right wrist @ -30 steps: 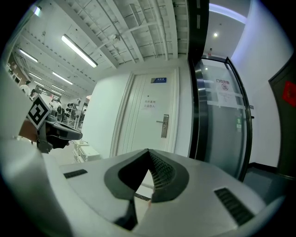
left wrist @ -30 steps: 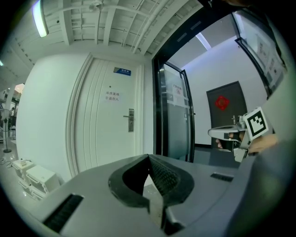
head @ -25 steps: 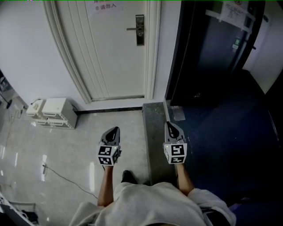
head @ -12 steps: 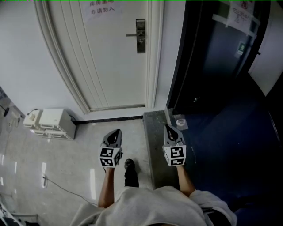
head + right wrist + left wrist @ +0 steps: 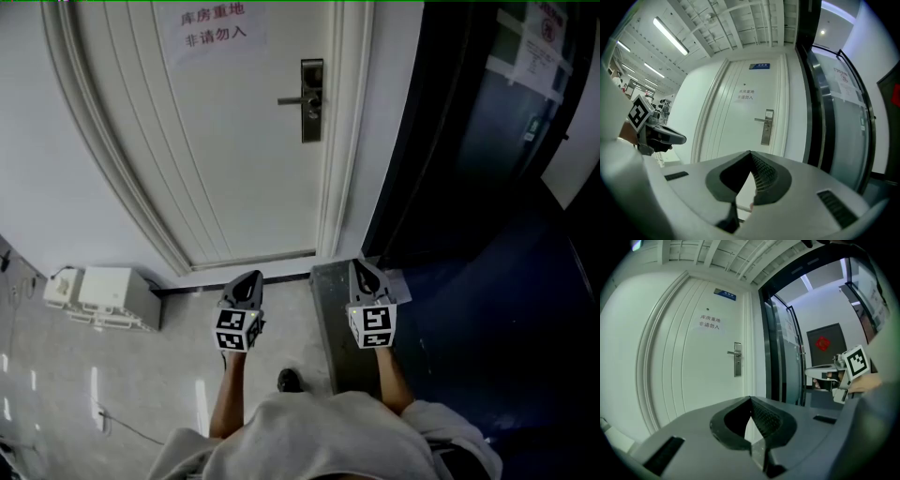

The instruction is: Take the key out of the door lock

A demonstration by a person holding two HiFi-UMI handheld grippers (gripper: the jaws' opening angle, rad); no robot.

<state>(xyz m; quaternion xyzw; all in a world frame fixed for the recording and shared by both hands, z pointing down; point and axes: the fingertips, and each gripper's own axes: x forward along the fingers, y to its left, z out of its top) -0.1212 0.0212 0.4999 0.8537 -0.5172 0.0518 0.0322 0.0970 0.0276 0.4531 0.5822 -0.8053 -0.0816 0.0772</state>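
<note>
Though dim rightward, white door (image 5: 234,141), glossy floor (image 5: 56,375), seemingly glass partition (image 5: 487,150).

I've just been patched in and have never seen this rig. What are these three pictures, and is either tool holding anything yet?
There is no robot here: a person holds a two-jaw tool in each hand. The head view looks down from the person's head. In it the left tool and the right tool point toward a white door with a lever handle on its lock plate. The other two views ride on the tools and look along their jaws. Both tools have their jaws together, hold nothing, and are well short of the lock plate. I can't make out a key from here. A white box sits left of the door.
</note>
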